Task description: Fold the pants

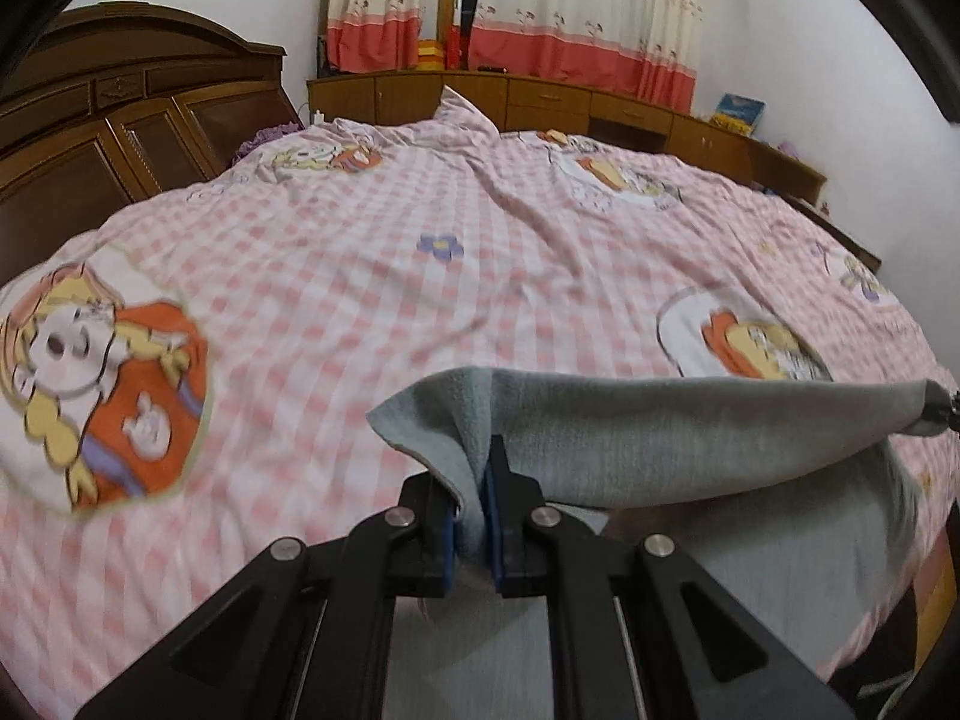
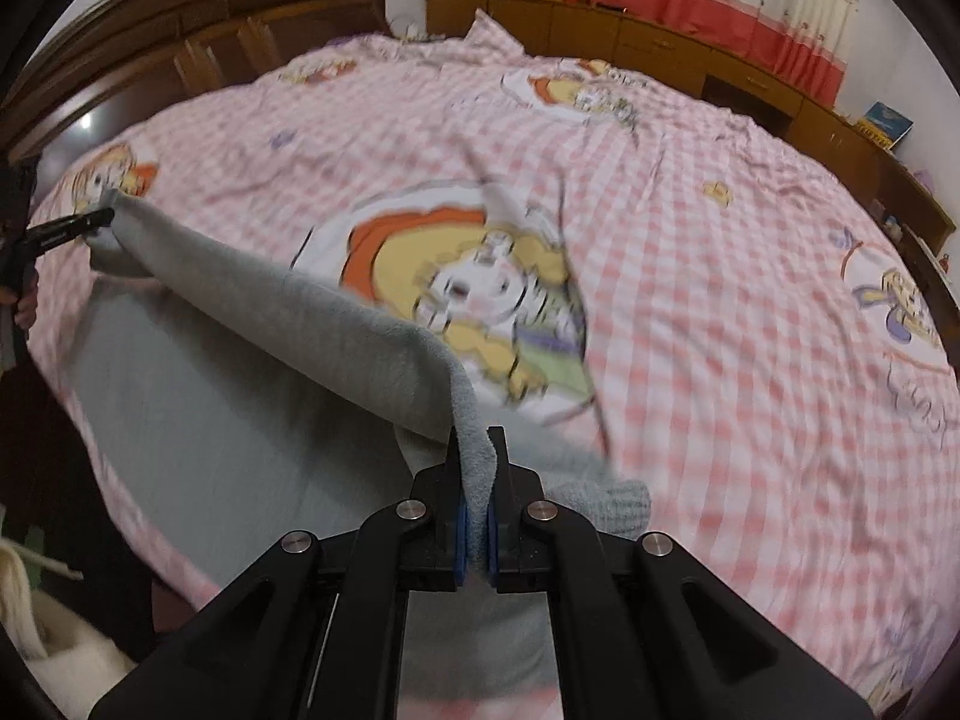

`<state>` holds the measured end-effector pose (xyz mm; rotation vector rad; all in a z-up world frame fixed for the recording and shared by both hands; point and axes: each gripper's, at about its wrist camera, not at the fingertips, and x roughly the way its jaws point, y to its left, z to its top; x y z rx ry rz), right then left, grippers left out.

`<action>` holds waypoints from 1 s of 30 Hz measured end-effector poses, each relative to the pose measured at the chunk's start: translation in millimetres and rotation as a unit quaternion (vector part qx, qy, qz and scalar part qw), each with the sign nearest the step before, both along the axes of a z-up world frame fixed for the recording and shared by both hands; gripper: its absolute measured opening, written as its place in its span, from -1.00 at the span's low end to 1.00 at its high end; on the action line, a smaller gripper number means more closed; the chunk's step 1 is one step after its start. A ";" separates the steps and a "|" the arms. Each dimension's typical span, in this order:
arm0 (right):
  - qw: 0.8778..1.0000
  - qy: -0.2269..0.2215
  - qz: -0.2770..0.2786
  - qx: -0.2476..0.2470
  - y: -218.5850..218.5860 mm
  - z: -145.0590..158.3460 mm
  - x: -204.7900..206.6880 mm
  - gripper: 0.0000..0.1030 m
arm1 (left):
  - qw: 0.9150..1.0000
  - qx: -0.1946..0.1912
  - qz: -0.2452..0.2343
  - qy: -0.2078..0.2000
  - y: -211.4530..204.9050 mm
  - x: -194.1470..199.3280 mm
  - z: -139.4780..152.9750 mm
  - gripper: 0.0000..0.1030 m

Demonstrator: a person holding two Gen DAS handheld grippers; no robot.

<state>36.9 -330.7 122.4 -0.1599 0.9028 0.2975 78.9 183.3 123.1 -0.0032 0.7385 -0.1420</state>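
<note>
I can read no words anywhere; the book (image 1: pixel 739 113) at 2 o'clock is too blurry. The bed (image 1: pixel 372 276) has a soft pink and white checked cover with round cartoon pictures. A dark wooden headboard (image 1: pixel 120 114) stands at 10 o'clock, brown cabinets (image 1: pixel 540 97) at 12, and cream and red curtains (image 1: pixel 576 6) hang above them. The gray pants (image 1: pixel 678 438) feel fuzzy to look at. They sit at the near edge of the bed, with one edge lifted. My left tool (image 1: pixel 475 468) is pinched tight on one end of that edge. My right tool (image 2: pixel 478 462) is pinched tight on the other end.
</note>
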 end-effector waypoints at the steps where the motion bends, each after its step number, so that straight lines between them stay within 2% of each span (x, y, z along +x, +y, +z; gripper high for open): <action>1: 1.000 0.005 0.002 -0.004 1.5 -4.8 -6.7 -0.91 | 1.000 -0.001 -0.002 0.004 0.6 -8.6 -4.4 -0.83; 4: 1.000 0.017 0.009 -0.016 4.0 -17.8 -26.6 -0.91 | 1.000 0.000 -0.001 0.017 3.8 -33.8 -19.5 -0.70; 8: 0.999 0.030 0.016 -0.027 7.5 -31.5 -47.0 -0.91 | 0.999 0.030 0.013 0.037 5.9 -57.3 -39.0 -0.50; 12: 0.998 0.044 0.019 -0.043 12.0 -52.7 -57.9 -0.91 | 0.998 0.028 0.032 0.049 12.8 -77.1 -51.9 -0.27; 15: 0.997 0.053 0.022 -0.056 16.8 -68.3 -62.4 -0.91 | 0.997 0.025 0.048 0.051 18.6 -95.6 -57.4 -0.02; 18: 0.996 0.054 0.021 -0.068 20.6 -79.5 -65.1 -0.91 | 0.996 0.025 0.069 0.053 25.8 -112.1 -62.3 0.02; 21: 0.996 0.054 0.017 -0.070 21.1 -85.0 -68.2 -0.91 | 0.994 0.011 0.087 0.059 33.9 -123.4 -65.3 0.02; 24: 0.998 0.041 0.014 -0.051 13.6 -72.2 -72.2 -0.91 | 0.992 -0.003 0.105 0.064 40.5 -133.9 -66.4 0.02; 26: 0.999 0.029 0.012 -0.030 3.5 -56.1 -74.5 -0.91 | 0.991 -0.026 0.110 0.065 43.8 -139.4 -65.0 0.02; 30: 0.999 0.018 0.003 -0.036 -7.5 -43.0 -74.8 -0.91 | 0.987 -0.088 0.107 0.083 39.9 -144.0 -63.1 0.03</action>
